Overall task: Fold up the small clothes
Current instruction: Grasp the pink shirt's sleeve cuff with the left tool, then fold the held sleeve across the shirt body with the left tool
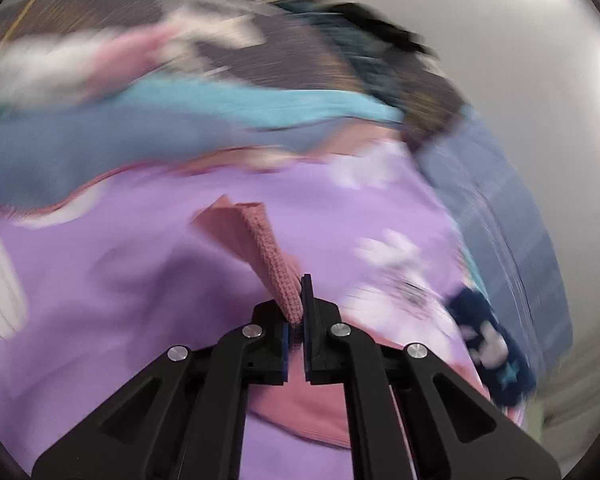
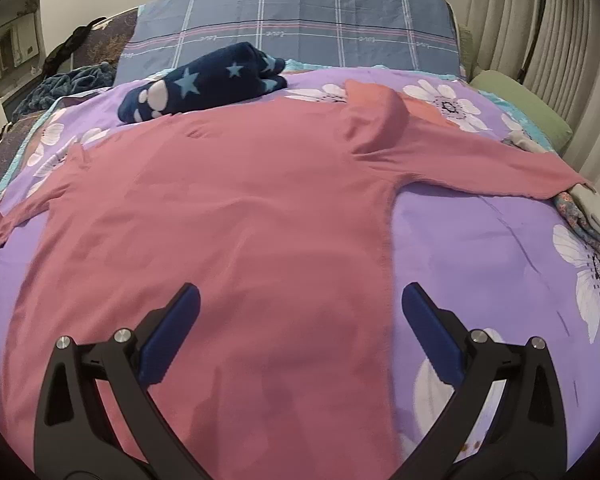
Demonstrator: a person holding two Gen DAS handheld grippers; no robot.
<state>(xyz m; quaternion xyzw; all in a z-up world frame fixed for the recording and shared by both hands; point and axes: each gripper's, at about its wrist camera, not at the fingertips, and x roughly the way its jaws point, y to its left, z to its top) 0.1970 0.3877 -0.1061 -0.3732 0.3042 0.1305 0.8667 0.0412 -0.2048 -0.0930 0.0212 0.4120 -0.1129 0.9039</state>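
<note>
The pink sweater (image 2: pixel 220 208) lies spread flat on the purple floral bedspread (image 2: pixel 480 248) of the bed, chest up, filling most of the right wrist view. One sleeve runs out toward the right edge of the bed, its cuff touching a small stack of folded clothes (image 2: pixel 592 216). The other sleeve reaches the left edge of that view. The collar is turned up near the top of the garment.

The left gripper (image 1: pixel 302 308) is clenched on a ribbed pink edge of the sweater (image 1: pixel 272 256); the knit passes between the two blue-padded fingers and rises away from them in a narrow fold. That view is heavily motion-blurred, so the background shows only as streaks of purple, blue and grey, and which part of the garment is held cannot be told.

The right gripper (image 2: pixel 300 332) hangs over the lower body of the sweater with its fingers spread wide and released, holding nothing. Whether the finger tips touch the fabric cannot be told.

A folded navy star-print garment (image 2: pixel 204 80) lies on the bedspread just beyond the sweater's shoulder. A blue plaid pillow (image 2: pixel 292 20) lies across the head of the bed behind it. A green cushion (image 2: pixel 520 104) lies at the right edge, beside the curtains.
</note>
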